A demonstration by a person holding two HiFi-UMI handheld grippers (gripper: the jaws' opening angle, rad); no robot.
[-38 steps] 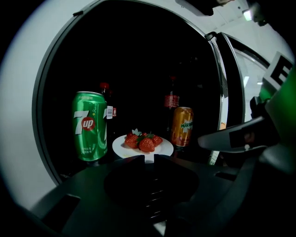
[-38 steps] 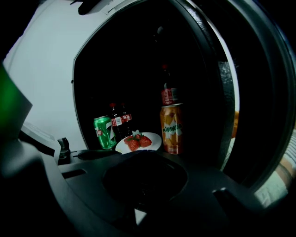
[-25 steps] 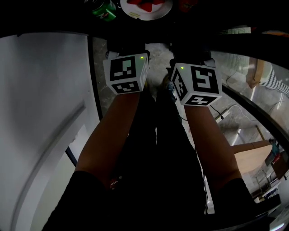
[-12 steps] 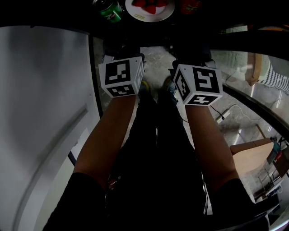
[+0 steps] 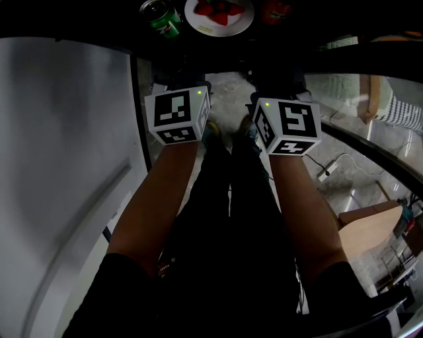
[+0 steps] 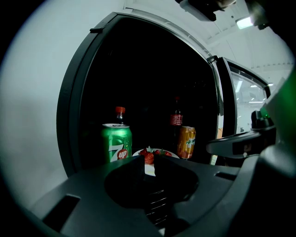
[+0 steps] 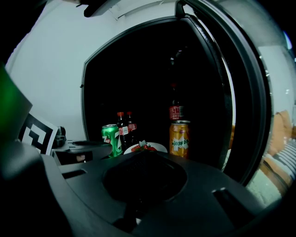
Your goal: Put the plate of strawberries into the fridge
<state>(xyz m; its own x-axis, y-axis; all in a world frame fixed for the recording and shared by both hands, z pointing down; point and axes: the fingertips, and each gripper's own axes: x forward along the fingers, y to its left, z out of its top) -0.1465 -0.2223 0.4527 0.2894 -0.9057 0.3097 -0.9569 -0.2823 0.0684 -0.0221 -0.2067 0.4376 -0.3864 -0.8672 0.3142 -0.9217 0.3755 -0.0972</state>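
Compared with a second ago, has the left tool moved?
Yes. The left tool shifted left: in the head view its marker cube now sits closer to the white panel's dark edge.

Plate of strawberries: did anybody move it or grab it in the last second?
No. The plate sits in the fridge between the green can and the orange can, as before; more of it shows only because the head view shifted. The left gripper slid slightly down and left in that view. The right gripper barely moved. Neither took hold of anything.
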